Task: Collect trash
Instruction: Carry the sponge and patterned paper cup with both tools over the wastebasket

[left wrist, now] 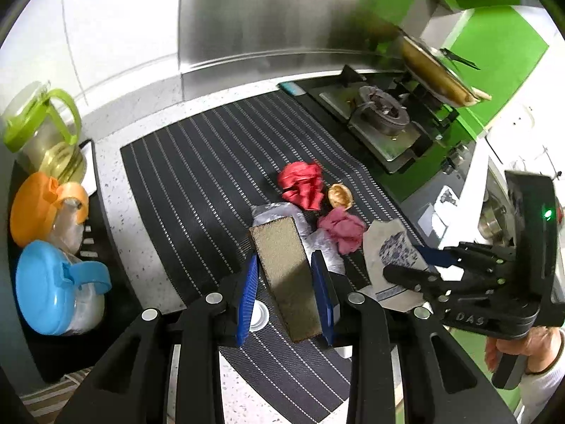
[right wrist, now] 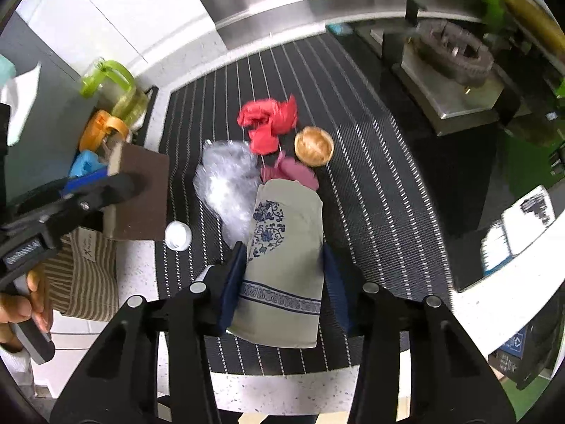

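My left gripper (left wrist: 284, 256) is shut on a tan-topped sponge block (left wrist: 286, 282), held tilted above the striped mat (left wrist: 183, 176); in the right wrist view the block (right wrist: 141, 190) shows its brown side. My right gripper (right wrist: 283, 249) is shut on a grey packet with a blue flower print (right wrist: 282, 212), also seen in the left wrist view (left wrist: 385, 243). On the mat lie a red crumpled wrapper (right wrist: 268, 123), a pink crumpled paper (right wrist: 293, 173), a brown shell-like cup (right wrist: 313, 145), a clear plastic wad (right wrist: 226, 180) and a white cap (right wrist: 178, 235).
A gas stove (left wrist: 381, 113) with a tilted pan (left wrist: 434, 70) stands at the right. Jars with green (left wrist: 46, 130), orange (left wrist: 35, 208) and blue (left wrist: 49, 286) lids line the left. A striped fabric bag (right wrist: 84, 282) hangs at the counter's near left edge.
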`<move>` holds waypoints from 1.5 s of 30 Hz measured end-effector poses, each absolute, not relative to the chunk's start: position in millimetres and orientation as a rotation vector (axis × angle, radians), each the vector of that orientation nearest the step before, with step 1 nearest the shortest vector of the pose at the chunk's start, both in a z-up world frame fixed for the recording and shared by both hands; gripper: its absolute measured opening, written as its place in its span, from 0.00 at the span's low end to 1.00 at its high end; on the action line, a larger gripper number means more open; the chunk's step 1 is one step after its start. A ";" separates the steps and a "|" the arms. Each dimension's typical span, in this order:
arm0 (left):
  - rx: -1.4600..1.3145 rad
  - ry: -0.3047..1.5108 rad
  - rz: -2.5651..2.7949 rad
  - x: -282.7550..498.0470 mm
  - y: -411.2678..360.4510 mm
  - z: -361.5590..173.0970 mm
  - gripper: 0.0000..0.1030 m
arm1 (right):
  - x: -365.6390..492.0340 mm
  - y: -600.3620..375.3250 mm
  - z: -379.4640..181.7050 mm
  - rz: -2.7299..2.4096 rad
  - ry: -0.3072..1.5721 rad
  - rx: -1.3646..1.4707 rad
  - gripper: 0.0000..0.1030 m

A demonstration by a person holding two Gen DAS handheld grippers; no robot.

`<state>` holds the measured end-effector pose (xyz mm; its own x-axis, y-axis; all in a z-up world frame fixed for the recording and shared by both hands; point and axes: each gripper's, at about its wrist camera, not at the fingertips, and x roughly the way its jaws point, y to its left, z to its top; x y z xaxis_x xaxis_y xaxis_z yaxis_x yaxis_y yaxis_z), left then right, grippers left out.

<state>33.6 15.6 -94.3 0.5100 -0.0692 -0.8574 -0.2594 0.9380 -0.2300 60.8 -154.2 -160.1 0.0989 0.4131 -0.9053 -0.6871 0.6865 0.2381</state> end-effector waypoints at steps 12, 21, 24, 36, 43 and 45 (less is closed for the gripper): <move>-0.181 0.972 -0.205 40.4 -50.4 -46.8 0.29 | 12.5 -244.9 -73.9 0.583 1.006 -0.099 0.42; -0.024 0.972 -0.546 41.0 -171.7 -43.5 0.29 | -58.7 -382.0 -72.7 0.223 0.986 0.064 0.43; 0.014 0.978 -0.629 36.2 -213.9 -51.5 0.29 | -75.7 -423.6 -82.2 0.136 0.994 0.108 0.43; 0.035 1.090 -0.688 42.7 -336.7 -144.1 0.29 | -71.7 -539.9 -166.3 0.075 1.103 0.141 0.43; 0.036 1.147 -0.636 62.0 -359.9 -208.7 0.29 | -34.3 -563.5 -243.5 0.139 1.176 0.122 0.43; 0.038 1.166 -0.631 68.7 -365.6 -229.7 0.29 | -23.9 -567.3 -271.5 0.152 1.204 0.120 0.43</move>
